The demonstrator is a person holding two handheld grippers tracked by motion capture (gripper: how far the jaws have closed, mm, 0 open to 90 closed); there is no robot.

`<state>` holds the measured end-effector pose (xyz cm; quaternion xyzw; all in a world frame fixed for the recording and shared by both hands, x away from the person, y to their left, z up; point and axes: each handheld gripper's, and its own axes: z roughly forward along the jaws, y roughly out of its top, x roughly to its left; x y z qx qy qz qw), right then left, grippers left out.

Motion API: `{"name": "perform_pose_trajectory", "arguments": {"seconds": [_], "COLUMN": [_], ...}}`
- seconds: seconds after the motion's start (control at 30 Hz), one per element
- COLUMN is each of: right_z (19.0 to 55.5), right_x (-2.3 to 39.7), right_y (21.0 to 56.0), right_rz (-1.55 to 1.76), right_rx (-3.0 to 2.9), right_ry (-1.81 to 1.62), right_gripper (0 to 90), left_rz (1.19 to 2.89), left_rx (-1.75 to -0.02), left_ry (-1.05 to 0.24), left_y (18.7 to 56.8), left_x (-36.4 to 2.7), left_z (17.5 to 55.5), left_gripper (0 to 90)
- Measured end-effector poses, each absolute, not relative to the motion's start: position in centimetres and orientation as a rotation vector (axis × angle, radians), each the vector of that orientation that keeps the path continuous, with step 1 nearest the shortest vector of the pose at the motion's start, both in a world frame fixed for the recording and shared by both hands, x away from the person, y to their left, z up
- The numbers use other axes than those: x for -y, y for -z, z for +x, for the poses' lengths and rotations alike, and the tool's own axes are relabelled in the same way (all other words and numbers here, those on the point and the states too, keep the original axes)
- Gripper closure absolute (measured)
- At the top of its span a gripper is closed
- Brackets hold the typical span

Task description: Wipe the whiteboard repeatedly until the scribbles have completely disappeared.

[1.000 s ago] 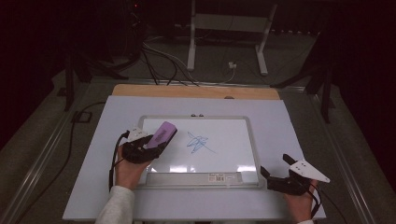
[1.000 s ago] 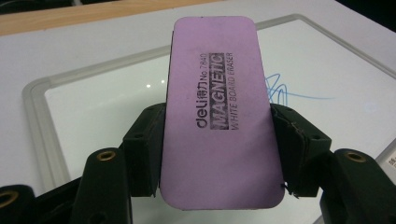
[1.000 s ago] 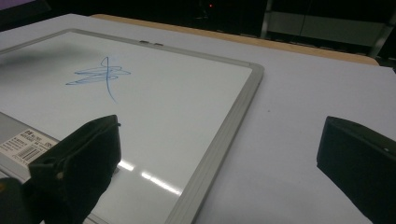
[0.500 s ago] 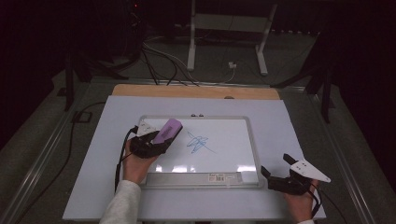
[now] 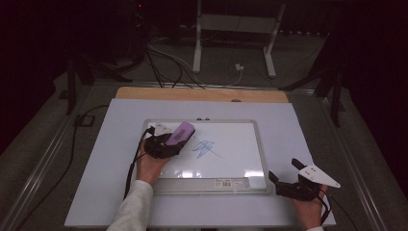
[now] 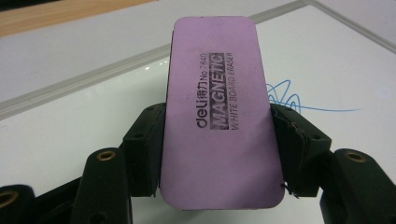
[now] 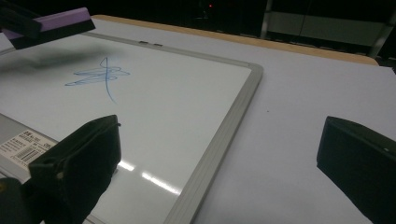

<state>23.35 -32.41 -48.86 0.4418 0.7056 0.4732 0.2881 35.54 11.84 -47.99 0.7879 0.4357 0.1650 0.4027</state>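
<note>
Eraser point(image 6: 219, 112) pinched in left gripper point(image 5: 166, 144) beside scribble point(image 5: 204, 147); right gripper point(image 5: 288, 185) spread.

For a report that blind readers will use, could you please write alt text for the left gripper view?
The left gripper holds a purple whiteboard eraser between its two black jaws, printed side facing the camera, above a whiteboard. A blue scribble on the board shows just past the eraser's right edge.

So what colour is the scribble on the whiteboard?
Blue: the scribble is thin blue marker line on the whiteboard, clearest in the right gripper view.
</note>
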Motion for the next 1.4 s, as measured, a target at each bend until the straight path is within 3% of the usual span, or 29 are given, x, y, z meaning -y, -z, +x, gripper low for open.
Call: {"name": "perform_pose_trajectory", "arguments": {"seconds": [0.67,0.7,0.77,0.87,0.97,1.17,1.4], "right_z": [23.4,23.4,23.4,23.4,23.4,23.4,23.4], "right_x": [32.3,32.3,32.3,32.3,32.3,32.4,32.4], "right_y": [48.9,48.9,48.9,48.9,48.9,48.9,48.9], "right_rz": [1.181,1.181,1.180,1.181,1.179,1.180,1.179], "right_rx": [-1.893,-1.893,-1.892,-1.893,-1.893,-1.891,-1.891], "right_ry": [-1.259,-1.258,-1.259,-1.258,-1.259,-1.258,-1.258], "right_gripper": [0.2,0.2,0.2,0.2,0.2,0.2,0.2], "left_rz": [2.098,2.086,2.076,2.079,2.087,2.079,2.086], "left_rx": [-1.159,-1.147,-1.158,-1.153,-1.157,-1.174,-1.230], "left_ry": [-0.492,-0.472,-0.466,-0.465,-0.486,-0.474,-0.505], "left_y": [50.9,50.9,50.9,50.7,50.6,50.7,50.5], "left_x": [-9.9,-9.8,-9.6,-9.3,-8.9,-8.6,-8.5], "left_z": [37.4,37.4,37.6,37.8,38.2,38.9,39.5], "left_gripper": [41.1,39.6,27.7,23.4,25.5,39.9,41.6]}}
